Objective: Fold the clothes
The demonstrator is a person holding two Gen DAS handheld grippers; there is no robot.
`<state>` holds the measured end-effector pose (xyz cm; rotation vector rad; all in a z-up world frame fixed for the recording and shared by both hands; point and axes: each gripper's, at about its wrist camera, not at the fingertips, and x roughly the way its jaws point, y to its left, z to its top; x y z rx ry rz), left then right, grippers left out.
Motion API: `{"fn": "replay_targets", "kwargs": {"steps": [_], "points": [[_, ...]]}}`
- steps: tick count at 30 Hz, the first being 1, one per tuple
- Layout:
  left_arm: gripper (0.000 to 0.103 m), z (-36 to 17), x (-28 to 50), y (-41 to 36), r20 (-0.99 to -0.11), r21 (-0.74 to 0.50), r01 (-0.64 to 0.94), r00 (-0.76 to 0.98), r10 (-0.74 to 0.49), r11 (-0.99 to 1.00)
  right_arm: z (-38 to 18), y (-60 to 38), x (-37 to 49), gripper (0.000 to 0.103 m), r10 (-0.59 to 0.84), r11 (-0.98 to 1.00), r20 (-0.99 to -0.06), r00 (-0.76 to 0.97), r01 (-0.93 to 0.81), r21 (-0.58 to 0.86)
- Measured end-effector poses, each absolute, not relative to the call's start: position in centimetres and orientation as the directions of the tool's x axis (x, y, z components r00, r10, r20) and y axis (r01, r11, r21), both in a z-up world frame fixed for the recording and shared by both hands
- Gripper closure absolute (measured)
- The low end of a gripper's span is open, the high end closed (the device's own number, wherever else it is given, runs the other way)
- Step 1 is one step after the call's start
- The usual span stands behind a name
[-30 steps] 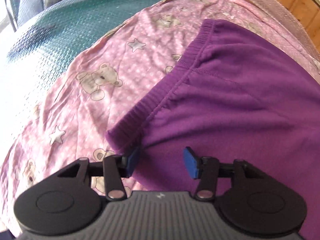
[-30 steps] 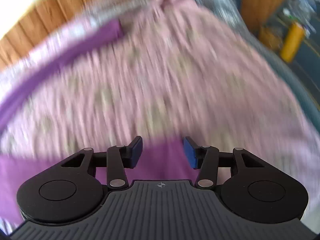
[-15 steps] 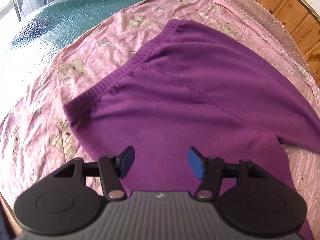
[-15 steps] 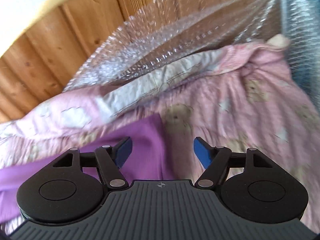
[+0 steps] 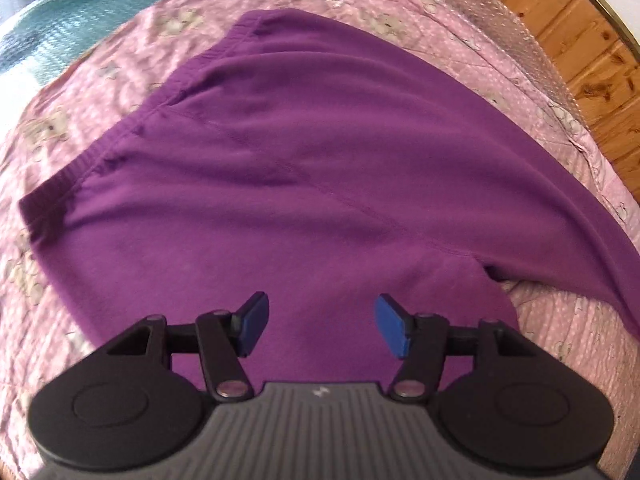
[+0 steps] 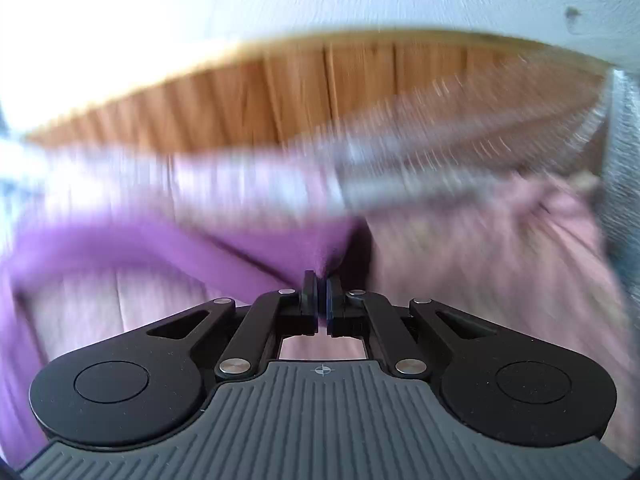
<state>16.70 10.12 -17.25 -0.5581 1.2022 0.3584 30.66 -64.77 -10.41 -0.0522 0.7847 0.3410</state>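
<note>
Purple trousers (image 5: 304,168) lie spread on the pink teddy-bear blanket (image 5: 460,28) in the left wrist view, one leg cut off at the right edge; the left gripper (image 5: 318,330) hangs over them, jaws wide apart. The right wrist view is badly blurred, yet the right gripper (image 6: 320,294) pinches a purple fold (image 6: 308,244), wooden panelling (image 6: 280,100) behind.

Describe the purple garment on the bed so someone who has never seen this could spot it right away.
Find the pink teddy-bear bedspread below the wooden wall panelling. Spread across its middle lies the pair of purple trousers, ribbed waistband to the left. It is the only plain, solid-coloured cloth there; everything around it is pale and patterned.
</note>
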Motion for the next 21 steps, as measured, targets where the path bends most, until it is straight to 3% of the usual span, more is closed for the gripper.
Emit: {"fn": "replay_targets", "kwargs": {"steps": [5,10,14,15,17,19,21], "points": [[0.043,-19.2,21.2,5.7,-0.935,-0.278,-0.457,0.329,-0.130,0.845,-15.7,-67.5,24.6,0.095,0.164,0.984,-0.821,0.547,-0.146,0.099],[0.041,-18.6,24.8,2.2,-0.918,-0.305,-0.365,0.357,-0.170,0.880,-16.4,-68.1,21.8,0.072,0.098,0.969,-0.817,0.569,0.134,0.210],[0.040,-18.5,26.0,2.3,-0.916,-0.304,-0.368,0.365,-0.164,0.879,-16.9,-67.4,21.8,0.066,0.136,0.919,-0.806,0.575,0.231,0.320],[0.040,-18.5,26.1,2.6,-0.915,-0.306,-0.375,0.368,-0.162,0.875,-17.0,-67.2,21.9,0.062,0.147,0.906,-0.803,0.578,0.247,0.344],[0.039,-18.6,26.3,3.3,-0.911,-0.318,-0.392,0.379,-0.164,0.863,-17.3,-66.7,22.1,0.039,0.169,0.877,-0.794,0.583,0.279,0.392],[0.040,-18.6,26.4,4.0,-0.904,-0.340,-0.423,0.392,-0.168,0.840,-17.5,-66.2,22.4,0.035,0.191,0.844,-0.785,0.590,0.310,0.437],[0.040,-18.3,26.8,4.7,-0.898,-0.357,-0.451,0.408,-0.167,0.818,-17.9,-65.6,23.4,0.038,0.201,0.848,-0.796,0.571,0.305,0.433]]}}
